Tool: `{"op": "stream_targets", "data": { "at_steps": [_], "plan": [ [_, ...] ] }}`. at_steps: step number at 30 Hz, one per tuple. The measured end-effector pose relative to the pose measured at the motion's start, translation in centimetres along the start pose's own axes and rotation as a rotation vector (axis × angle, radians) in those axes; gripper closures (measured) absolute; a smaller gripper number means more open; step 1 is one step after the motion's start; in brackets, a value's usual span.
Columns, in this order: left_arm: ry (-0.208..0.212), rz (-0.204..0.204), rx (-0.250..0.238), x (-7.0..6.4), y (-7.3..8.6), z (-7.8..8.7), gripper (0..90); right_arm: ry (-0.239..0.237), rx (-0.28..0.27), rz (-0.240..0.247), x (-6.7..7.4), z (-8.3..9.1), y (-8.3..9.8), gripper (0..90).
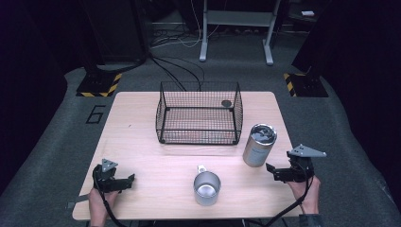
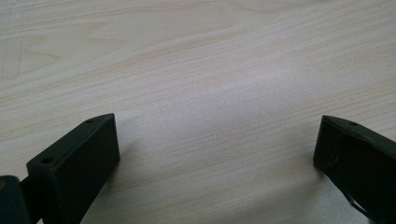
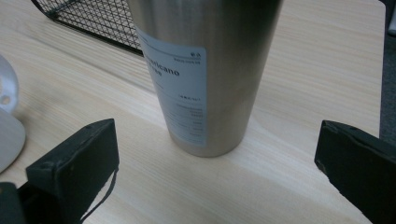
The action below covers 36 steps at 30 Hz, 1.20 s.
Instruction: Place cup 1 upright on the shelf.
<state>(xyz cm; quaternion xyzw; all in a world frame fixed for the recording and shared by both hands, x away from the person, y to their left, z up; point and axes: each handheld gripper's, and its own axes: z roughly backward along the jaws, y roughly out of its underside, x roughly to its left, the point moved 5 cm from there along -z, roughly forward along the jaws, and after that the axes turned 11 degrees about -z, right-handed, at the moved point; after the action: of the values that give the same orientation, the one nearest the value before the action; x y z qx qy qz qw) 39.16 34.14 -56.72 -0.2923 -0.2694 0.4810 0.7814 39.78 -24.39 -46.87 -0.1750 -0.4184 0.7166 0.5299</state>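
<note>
A tall steel tumbler [image 1: 259, 144] with a white label stands upright at the table's right, just right of the wire basket [image 1: 199, 113]. In the right gripper view the tumbler [image 3: 210, 74] rises close ahead of the spread jaws. My right gripper [image 1: 273, 171] is open, low over the table, a short way right of and nearer than the tumbler. A steel mug [image 1: 206, 187] with a small handle stands near the front edge at centre. My left gripper [image 1: 130, 178] rests open at the front left; its own view has bare wood [image 2: 210, 93] between the jaws.
The black wire basket holds a small dark round thing [image 1: 226, 103] at its back right corner. The wooden table [image 1: 142, 137] has bare room left of the basket. Beyond it lie floor cables, a desk frame [image 1: 236, 28] and hazard-striped bases.
</note>
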Motion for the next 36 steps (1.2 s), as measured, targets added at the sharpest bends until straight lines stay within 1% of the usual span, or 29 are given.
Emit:
{"op": "stream_targets", "data": {
  "at_steps": [3, 4, 6, 8, 9, 10, 11, 14, 16, 18, 20, 23, 27, 28, 30, 31, 33, 34, 36],
  "plan": [
    [-0.001, 0.000, 0.001, 0.0, 0.0, 0.0, 0.2, 0.002, -0.006, 0.003, 0.1, 0.0, -0.4, 0.0],
    [0.000, 0.000, 0.000, 0.0, 0.0, 0.0, 0.2, -0.007, -0.012, -0.002, 0.3, -0.1, -0.7, 0.0],
    [0.000, 0.000, 0.000, 0.0, 0.0, 0.0, 0.2, -0.006, -0.013, -0.005, 0.3, -0.1, -0.8, 0.0],
    [-0.001, -0.001, 0.001, 0.0, 0.0, 0.0, 0.2, -0.010, -0.018, 0.002, 0.4, -0.3, -1.1, 0.0],
    [0.001, 0.001, -0.001, 0.0, 0.0, 0.0, 0.3, -0.021, -0.013, 0.001, 0.5, -0.5, -1.3, 0.0],
    [0.001, 0.001, -0.001, 0.0, 0.0, 0.0, 0.3, -0.023, -0.020, -0.005, 0.5, -0.5, -1.4, 0.0],
    [0.001, 0.001, -0.001, 0.0, 0.0, 0.0, 0.3, -0.030, -0.021, 0.001, 0.5, -0.6, -1.6, 0.0],
    [0.001, 0.000, -0.001, 0.0, 0.0, 0.0, 0.3, -0.041, -0.025, -0.002, 0.5, -0.8, -2.0, 0.0],
    [0.001, 0.001, -0.001, 0.0, 0.0, 0.0, 0.3, -0.052, -0.023, -0.012, 0.7, -0.9, -2.6, 0.0],
    [0.001, 0.001, -0.001, 0.0, 0.0, 0.0, 0.3, -0.050, -0.029, -0.003, 0.8, -1.0, -2.9, 0.0],
    [0.001, 0.001, -0.001, 0.0, 0.0, 0.0, 0.3, -0.049, -0.028, -0.007, 0.9, -1.1, -3.1, 0.0],
    [0.001, 0.000, -0.001, 0.0, 0.0, 0.0, 0.3, -0.052, -0.031, 0.009, 1.3, -1.4, -3.7, 0.0],
    [0.001, 0.000, -0.001, 0.0, 0.0, 0.0, 0.4, -0.051, -0.033, 0.010, 1.6, -1.8, -4.2, 0.0],
    [0.001, 0.000, -0.001, 0.0, 0.0, 0.0, 0.3, -0.051, -0.033, 0.018, 1.6, -1.9, -4.3, 0.0],
    [0.001, 0.000, -0.001, 0.0, 0.0, 0.0, 0.4, -0.050, -0.039, 0.009, 1.7, -2.1, -4.5, 0.0],
    [0.001, 0.001, -0.001, 0.0, 0.0, 0.0, 0.3, -0.057, -0.035, 0.011, 1.7, -2.3, -4.6, 0.0],
    [0.001, 0.001, -0.001, 0.0, 0.0, 0.0, 0.3, -0.050, -0.037, 0.011, 1.7, -2.7, -4.8, 0.0],
    [0.001, 0.001, -0.001, 0.0, 0.0, 0.0, 0.3, -0.052, -0.029, 0.007, 1.7, -2.8, -4.8, 0.0],
    [0.001, 0.001, -0.001, 0.0, 0.0, 0.0, 0.3, -0.053, -0.031, 0.006, 1.7, -3.1, -5.0, 0.0]
  ]
}}
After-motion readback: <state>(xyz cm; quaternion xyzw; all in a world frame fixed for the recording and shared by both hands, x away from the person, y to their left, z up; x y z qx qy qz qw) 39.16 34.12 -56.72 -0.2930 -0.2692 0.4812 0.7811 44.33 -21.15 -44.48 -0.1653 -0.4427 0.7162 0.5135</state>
